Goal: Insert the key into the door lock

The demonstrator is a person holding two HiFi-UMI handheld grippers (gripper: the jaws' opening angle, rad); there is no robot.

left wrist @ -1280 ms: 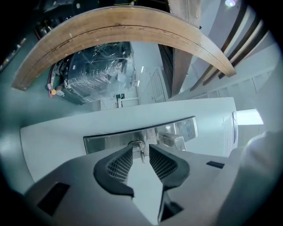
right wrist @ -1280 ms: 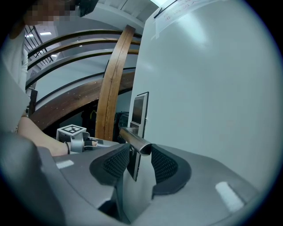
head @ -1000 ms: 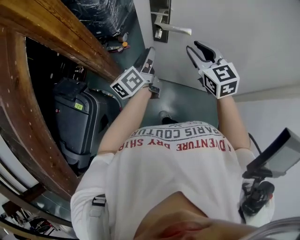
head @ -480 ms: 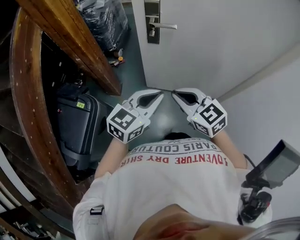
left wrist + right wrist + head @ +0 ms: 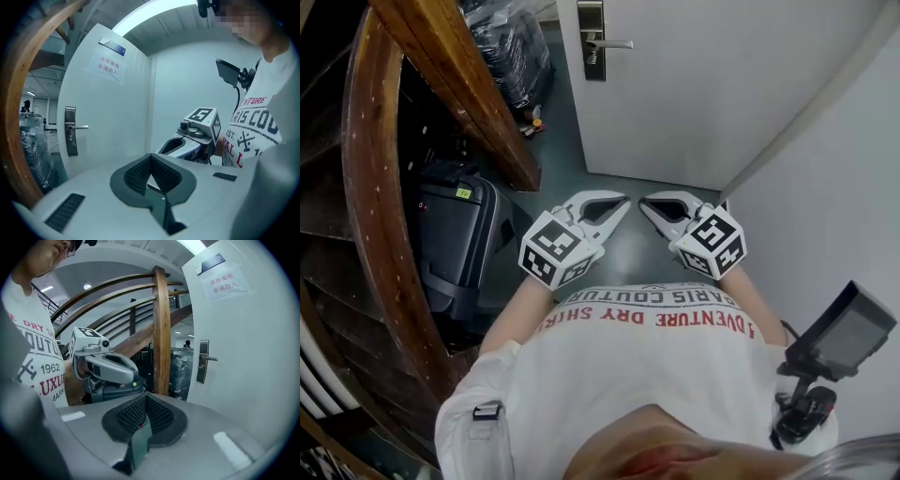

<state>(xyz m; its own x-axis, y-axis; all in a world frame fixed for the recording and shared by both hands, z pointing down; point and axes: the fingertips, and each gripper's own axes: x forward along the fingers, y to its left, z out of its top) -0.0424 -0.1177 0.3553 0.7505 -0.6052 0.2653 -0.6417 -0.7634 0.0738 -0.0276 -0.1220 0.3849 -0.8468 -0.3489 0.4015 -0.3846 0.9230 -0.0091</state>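
Fingers of left gripper [image 5: 619, 201] and right gripper [image 5: 649, 203] both fully closed, nothing between them. We hold both side by side, tips close together, well apart from door lock [image 5: 592, 42].

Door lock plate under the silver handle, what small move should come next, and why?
Probably step toward the white door and its silver lock plate: the left gripper and right gripper are both shut on nothing, well short of the door, and whether a key sits in the lock is too small to tell.
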